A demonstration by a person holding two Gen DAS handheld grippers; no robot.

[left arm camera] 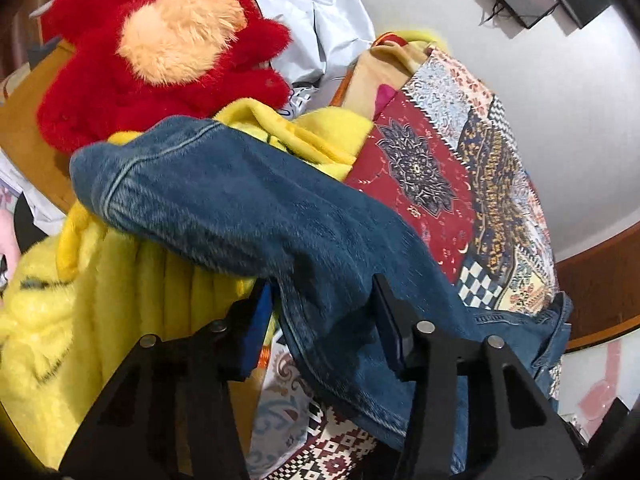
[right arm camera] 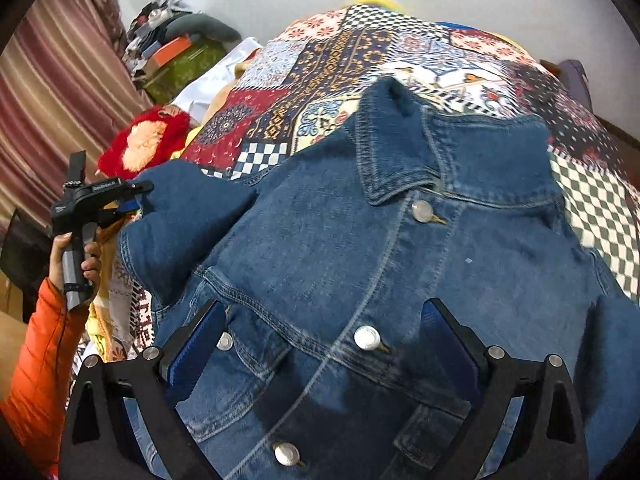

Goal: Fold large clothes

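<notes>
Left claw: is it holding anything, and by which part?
The left claw has the jacket sleeve between its pads, near the cuff end; whether they press on it cannot be told. The right claw holds nothing.

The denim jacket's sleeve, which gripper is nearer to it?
Left. The left gripper straddles the sleeve; the right gripper hovers over the denim jacket front by its buttons, away from that sleeve.

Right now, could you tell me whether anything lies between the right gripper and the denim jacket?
Nothing visible does. The right gripper sits with its jaws spread just over the buttoned front of the denim jacket, which lies on the patchwork quilt. At the sleeve, denim lies between the jaws of the left gripper.
</notes>
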